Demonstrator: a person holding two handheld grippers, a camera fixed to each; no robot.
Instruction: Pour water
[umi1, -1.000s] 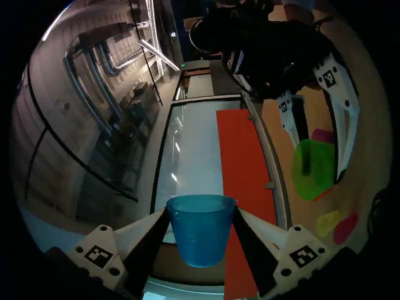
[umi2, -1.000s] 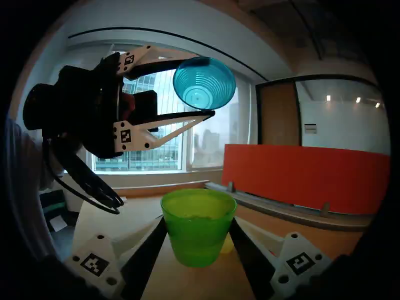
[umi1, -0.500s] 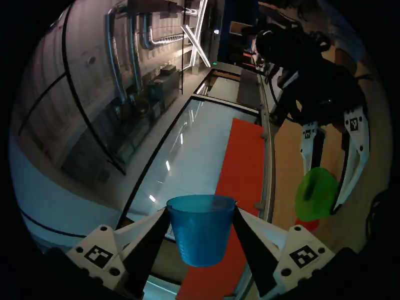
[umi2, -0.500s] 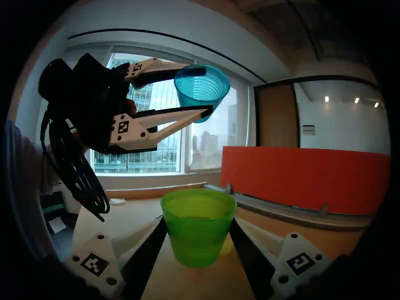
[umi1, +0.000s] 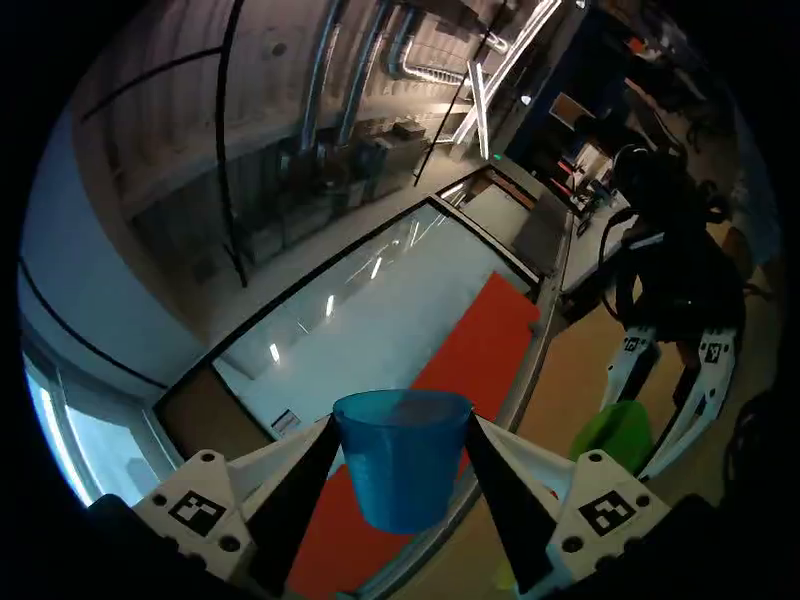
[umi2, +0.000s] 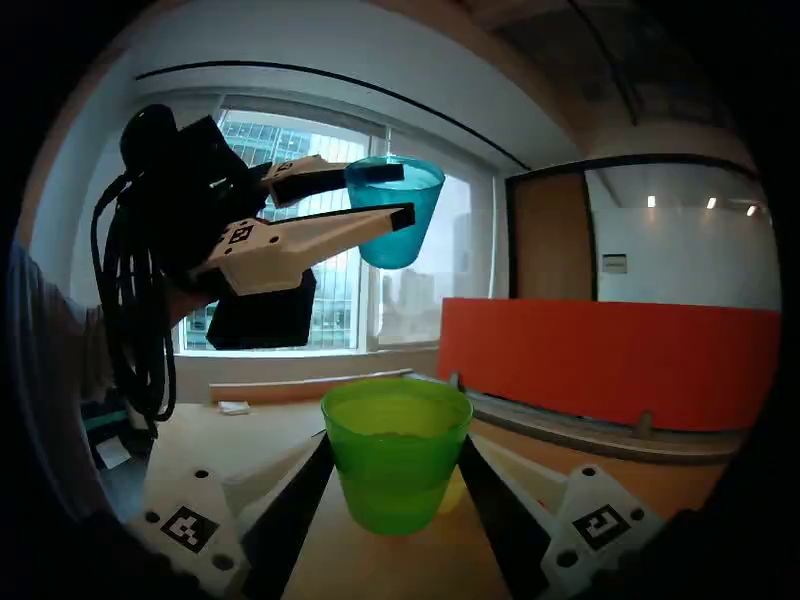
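The left tool (umi1: 402, 425) clamps the blue cup (umi1: 402, 475) mid-wall, likely light, squashable; the right tool (umi2: 395, 440) clamps the seemingly water-laden green cup (umi2: 396, 485).

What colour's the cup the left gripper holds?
It's a translucent blue plastic cup, clearest in left gripper view.

Close behind blue cup (umi1: 402, 455) and green cup (umi2: 396, 460), each view toward the other.

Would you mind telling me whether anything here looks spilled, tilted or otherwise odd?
Nothing stands out: the blue cup sits nearly upright in the left gripper, the green cup upright in the right gripper, no spill visible on the table.
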